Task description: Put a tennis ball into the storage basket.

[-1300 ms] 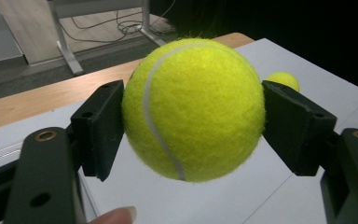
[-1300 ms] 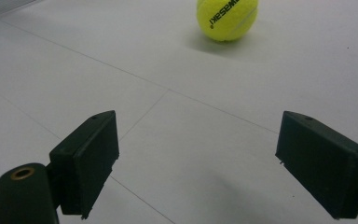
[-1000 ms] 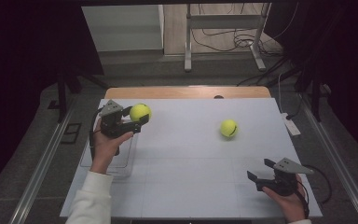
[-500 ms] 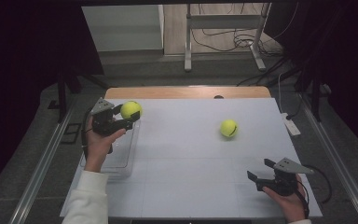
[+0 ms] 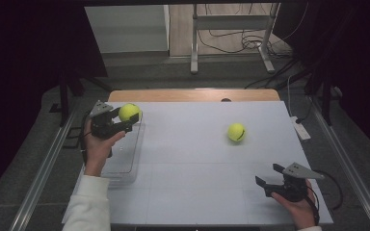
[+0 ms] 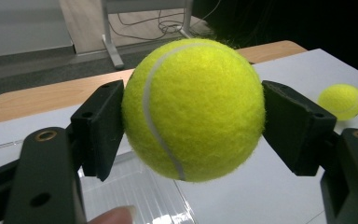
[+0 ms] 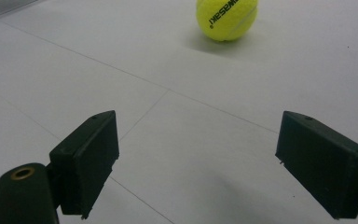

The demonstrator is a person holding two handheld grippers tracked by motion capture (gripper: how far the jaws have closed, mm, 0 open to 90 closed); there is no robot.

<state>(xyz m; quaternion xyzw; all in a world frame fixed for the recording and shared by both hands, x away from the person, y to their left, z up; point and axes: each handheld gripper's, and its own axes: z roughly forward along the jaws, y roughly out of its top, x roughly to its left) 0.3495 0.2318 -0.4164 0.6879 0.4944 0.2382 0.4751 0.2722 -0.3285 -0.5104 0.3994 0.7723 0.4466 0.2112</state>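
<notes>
High view tells us our left tool has carried its clamped tennis ball leftward over the clear tray, ready to drop. Our right tool waits wide open, empty; second ball lies on the desk.

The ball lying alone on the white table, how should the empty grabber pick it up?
Probably across its widest middle. The loose tennis ball is round and sits free on the table, so any side works. The right gripper is open and already faces it, so come straight in low, one jaw on each side.
</notes>
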